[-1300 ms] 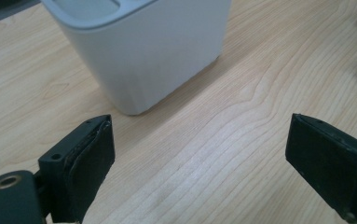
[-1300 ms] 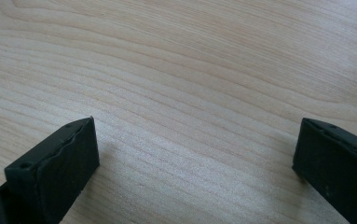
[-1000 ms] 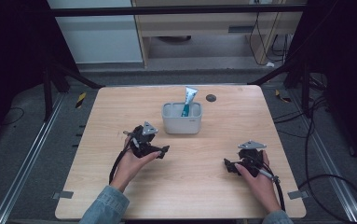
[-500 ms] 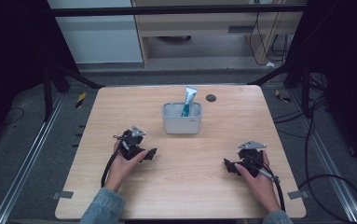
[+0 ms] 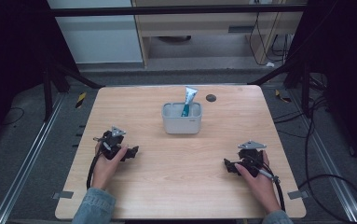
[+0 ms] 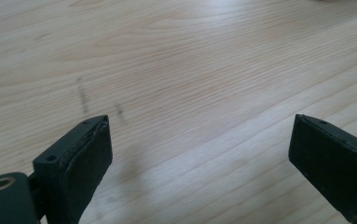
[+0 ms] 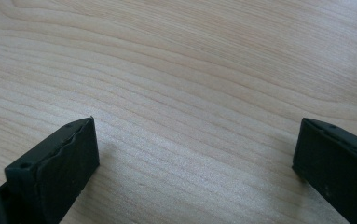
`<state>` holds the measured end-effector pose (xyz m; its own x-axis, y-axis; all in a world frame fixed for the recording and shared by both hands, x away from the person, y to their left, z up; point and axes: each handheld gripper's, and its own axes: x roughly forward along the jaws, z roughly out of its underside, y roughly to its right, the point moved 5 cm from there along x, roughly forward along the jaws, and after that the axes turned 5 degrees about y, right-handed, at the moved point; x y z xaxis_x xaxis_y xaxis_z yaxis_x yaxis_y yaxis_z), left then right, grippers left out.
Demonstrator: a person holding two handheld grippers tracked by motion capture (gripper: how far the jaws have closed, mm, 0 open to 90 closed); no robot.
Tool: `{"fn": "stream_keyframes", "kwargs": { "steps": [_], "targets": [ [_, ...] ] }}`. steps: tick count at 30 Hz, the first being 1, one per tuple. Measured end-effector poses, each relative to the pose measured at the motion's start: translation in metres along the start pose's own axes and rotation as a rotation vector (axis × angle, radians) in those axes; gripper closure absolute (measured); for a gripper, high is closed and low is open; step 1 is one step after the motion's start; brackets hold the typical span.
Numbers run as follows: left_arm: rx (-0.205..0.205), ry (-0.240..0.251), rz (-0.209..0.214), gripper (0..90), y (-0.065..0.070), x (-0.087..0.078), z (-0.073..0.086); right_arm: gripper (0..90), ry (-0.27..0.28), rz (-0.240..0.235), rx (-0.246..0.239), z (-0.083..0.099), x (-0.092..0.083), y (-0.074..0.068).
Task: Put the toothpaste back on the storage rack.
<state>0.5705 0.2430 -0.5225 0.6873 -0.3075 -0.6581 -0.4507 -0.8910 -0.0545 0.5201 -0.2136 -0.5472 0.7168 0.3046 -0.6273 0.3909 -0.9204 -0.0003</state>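
Observation:
A grey bin (image 5: 181,122) stands at the table's middle back with a blue-and-white tube (image 5: 188,99) upright inside it. My left gripper (image 5: 133,153) rests low over the wood at the left, held in a hand, pointing right. In the left gripper view its jaws stand wide apart with bare wood between them (image 6: 199,154). My right gripper (image 5: 227,165) rests at the front right, pointing left. The right gripper view shows its jaws spread wide over bare wood (image 7: 195,158). Both are open and well short of the bin.
A small dark round spot (image 5: 210,98) lies on the wooden table (image 5: 181,186) right of the bin. Dark frame legs and cables (image 5: 316,140) flank the table; a metal rail (image 5: 31,154) runs along the floor at the left.
My left gripper has drawn back toward the left front of the table, away from the bin. The right gripper has stayed put.

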Motion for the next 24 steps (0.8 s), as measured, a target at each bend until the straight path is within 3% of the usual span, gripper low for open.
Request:
{"fn": "stream_keyframes", "kwargs": {
  "steps": [4, 14, 19, 24],
  "targets": [
    [-0.033, -0.003, -0.018, 5.6, -0.013, -0.001, 0.006, 0.4, 0.0, 0.0, 0.0, 0.0, 0.0, 0.0],
    [-0.055, -0.028, -0.012, 5.3, -0.021, 0.007, 0.017, 0.4, 0.0, 0.0, 0.0, 0.0, 0.0, 0.0],
    [-0.044, 0.03, 0.0, 0.4, -0.022, 0.01, 0.019, 0.4, 0.001, -0.001, 0.001, 0.0, 0.0, 0.0],
    [-0.046, 0.028, -0.003, 0.0, -0.022, 0.01, 0.019, 0.4, 0.001, 0.003, -0.001, 0.0, 0.0, 0.0]
  ]
}}
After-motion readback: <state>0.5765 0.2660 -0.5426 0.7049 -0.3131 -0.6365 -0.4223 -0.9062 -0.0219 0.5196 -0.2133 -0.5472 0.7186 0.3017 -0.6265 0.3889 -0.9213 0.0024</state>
